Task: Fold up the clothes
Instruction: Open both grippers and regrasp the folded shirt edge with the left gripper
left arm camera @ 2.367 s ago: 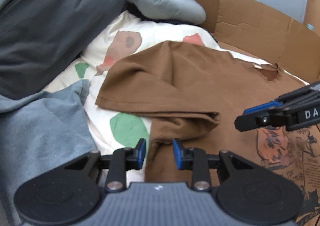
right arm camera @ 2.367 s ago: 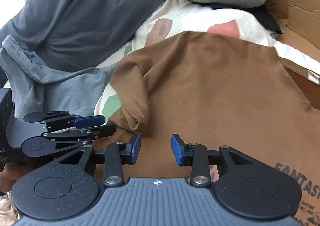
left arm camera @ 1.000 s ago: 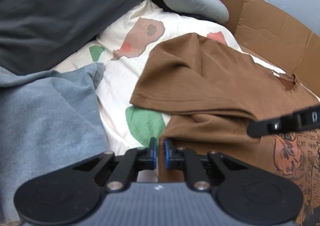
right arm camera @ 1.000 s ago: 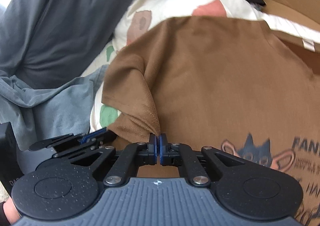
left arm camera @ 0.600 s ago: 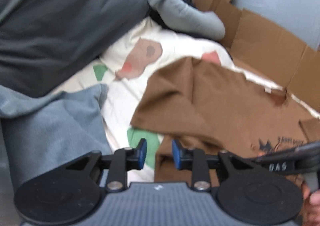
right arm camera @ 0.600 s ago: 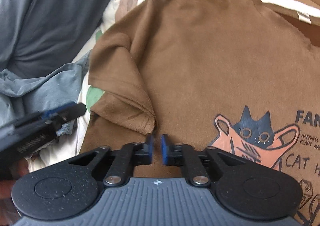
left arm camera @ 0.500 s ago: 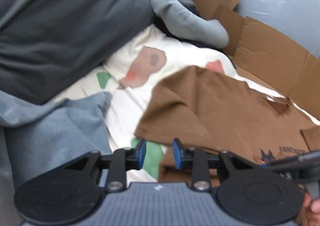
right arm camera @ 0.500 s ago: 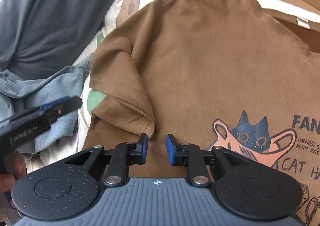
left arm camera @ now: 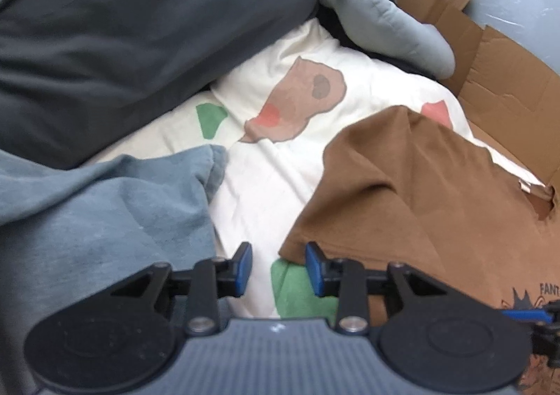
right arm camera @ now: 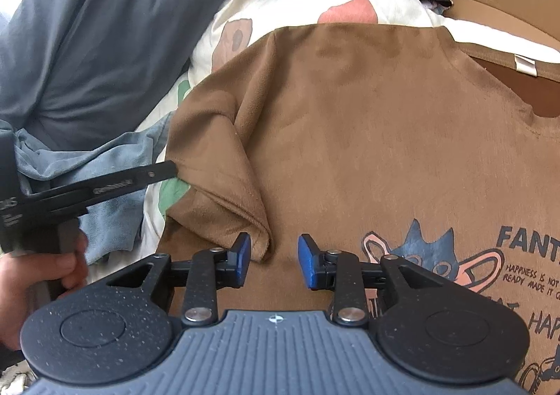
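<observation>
My right gripper [right arm camera: 273,256] has its fingers spread w/ nothing between them, tips just over the folded-in sleeve [right arm camera: 224,178] of the brown T-shirt [right arm camera: 385,136]. Left gripper [left arm camera: 278,267] is likewise released, its tips at the sleeve's outer edge, above the patterned sheet [left arm camera: 266,171].

The shirt lies print-up across the sheet, collar toward the cardboard [left arm camera: 504,80]; the near sleeve is turned over onto the body w/ a soft crease.

Step, as I judge it: sleeve fold on this side looks laid, both grippers off the cloth. Next probably needs a fresh pinch on a side edge or hem, both tips low & level so the fold doesn't drag open.

Count: 1 brown shirt, 1 blue-grey garment [left arm camera: 105,220] beside it, 1 dark grey blanket [left arm camera: 140,27], 1 pale grey cushion [left arm camera: 378,17], 2 grippers.
</observation>
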The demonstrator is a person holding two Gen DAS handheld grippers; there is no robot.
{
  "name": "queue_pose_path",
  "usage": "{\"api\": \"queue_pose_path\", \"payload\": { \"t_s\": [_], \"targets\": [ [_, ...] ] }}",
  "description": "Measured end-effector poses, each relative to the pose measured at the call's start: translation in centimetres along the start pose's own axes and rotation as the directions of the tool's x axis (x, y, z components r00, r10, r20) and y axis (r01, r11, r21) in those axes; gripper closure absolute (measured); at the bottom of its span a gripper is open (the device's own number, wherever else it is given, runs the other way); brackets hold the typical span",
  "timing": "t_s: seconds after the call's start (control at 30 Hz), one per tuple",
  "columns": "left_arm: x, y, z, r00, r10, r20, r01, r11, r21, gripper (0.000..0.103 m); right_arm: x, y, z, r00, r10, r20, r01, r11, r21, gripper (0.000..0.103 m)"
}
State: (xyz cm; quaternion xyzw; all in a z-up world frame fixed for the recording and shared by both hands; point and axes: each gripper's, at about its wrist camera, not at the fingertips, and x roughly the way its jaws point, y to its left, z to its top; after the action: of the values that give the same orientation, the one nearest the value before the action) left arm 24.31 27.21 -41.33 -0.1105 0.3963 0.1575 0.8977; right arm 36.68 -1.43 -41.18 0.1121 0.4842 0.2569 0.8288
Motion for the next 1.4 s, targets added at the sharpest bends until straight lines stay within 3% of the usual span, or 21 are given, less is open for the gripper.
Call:
{"api": "queue_pose_path", "payload": {
  "t_s": [0.07,0.1,0.17,0.33,0.67,0.77,0.87,1.13,1.4],
  "targets": [
    [0.3,0.1,-0.2,1.000,-0.006,0.014,0.006,1.000,0.000,0.071,0.0,0.1,0.0,1.000,0.001,0.009,-0.001,1.000,-0.006,0.070],
    [0.5,0.1,-0.3,1.000,-0.014,0.021,0.014,1.000,0.005,0.083,0.0,0.2,0.0,1.000,0.002,0.014,-0.002,1.000,-0.008,0.070],
    [0.8,-0.1,-0.4,0.999,-0.039,0.030,0.038,0.999,0.026,0.093,0.0,0.2,0.1,1.000,0.003,0.018,-0.003,1.000,-0.008,0.070],
    [0.5,-0.7,0.0,0.999,-0.042,0.032,0.041,0.998,0.042,0.100,-0.1,0.4,0.4,0.999,0.011,0.034,-0.010,1.000,-0.006,0.070],
    [-2.9,-3.0,2.6,0.986,-0.149,0.071,0.147,0.989,0.025,0.100,-0.4,0.9,1.6,0.996,0.035,0.081,-0.035,0.999,-0.002,0.070],
    [-3.8,-4.4,3.5,0.977,-0.201,0.075,0.199,0.980,0.028,0.100,-0.6,1.1,2.0,0.993,0.047,0.106,-0.046,0.999,-0.011,0.069],
    [-4.0,-5.5,4.1,0.966,-0.247,0.071,0.246,0.969,0.019,0.100,-0.9,1.4,2.4,0.990,0.060,0.130,-0.058,0.998,-0.021,0.059],
    [-4.0,-8.1,5.5,0.930,-0.364,0.056,0.366,0.931,-0.015,0.101,-1.5,2.0,3.5,0.976,0.094,0.194,-0.086,0.995,-0.047,0.059],
    [-3.6,-9.5,6.2,0.908,-0.416,0.049,0.418,0.908,-0.031,0.101,-1.0,0.4,5.1,0.963,0.080,0.258,-0.083,0.997,-0.001,0.054]
  ]
}}
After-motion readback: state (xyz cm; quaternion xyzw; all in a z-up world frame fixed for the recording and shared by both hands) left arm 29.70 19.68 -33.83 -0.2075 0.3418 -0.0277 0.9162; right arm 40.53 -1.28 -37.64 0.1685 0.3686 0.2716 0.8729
